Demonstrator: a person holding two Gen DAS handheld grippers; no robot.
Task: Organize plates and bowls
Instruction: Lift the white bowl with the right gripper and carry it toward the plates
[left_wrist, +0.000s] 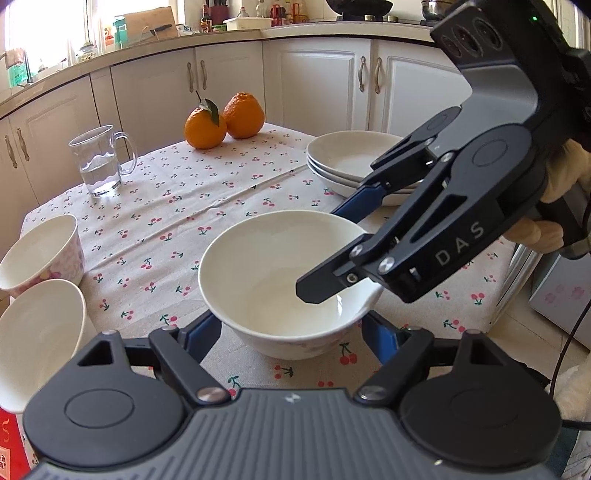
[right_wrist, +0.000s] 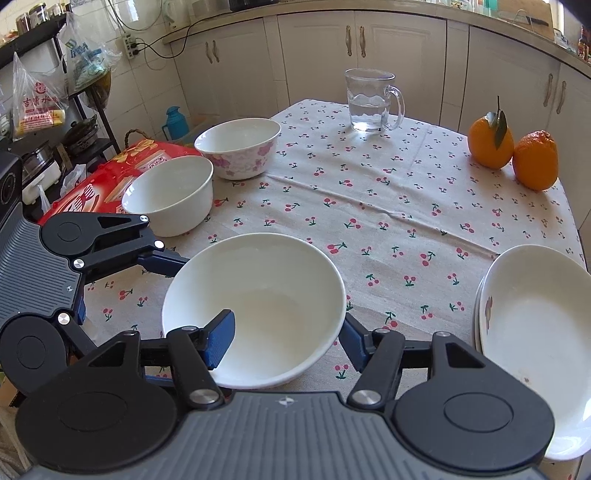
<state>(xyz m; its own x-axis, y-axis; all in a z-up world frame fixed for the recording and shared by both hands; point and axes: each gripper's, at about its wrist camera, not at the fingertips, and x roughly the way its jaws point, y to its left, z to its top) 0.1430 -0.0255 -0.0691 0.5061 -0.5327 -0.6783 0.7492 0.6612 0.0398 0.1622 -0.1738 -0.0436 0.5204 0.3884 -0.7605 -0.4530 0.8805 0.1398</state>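
Observation:
A large white bowl (left_wrist: 258, 273) (right_wrist: 258, 295) sits low on the cherry-print cloth in front of both cameras. My left gripper (left_wrist: 291, 332) has a blue pad against each side of its lower wall and is shut on it. My right gripper (right_wrist: 287, 341) (left_wrist: 317, 251) straddles the bowl's rim. One of its fingers is inside the bowl, the other is outside, and neither pad presses the wall. A plain white bowl (right_wrist: 170, 195) (left_wrist: 37, 332) and a flowered bowl (right_wrist: 240, 147) (left_wrist: 40, 251) stand at the table's edge. A stack of white plates (right_wrist: 535, 332) (left_wrist: 351, 162) lies on the other side.
A glass mug of water (left_wrist: 98, 162) (right_wrist: 369, 103) and two oranges (left_wrist: 225, 118) (right_wrist: 513, 151) stand toward the far edge. A red package (right_wrist: 110, 177) lies just off the table behind the small bowls. White cabinets ring the table. A gloved hand (left_wrist: 561, 192) holds the right gripper.

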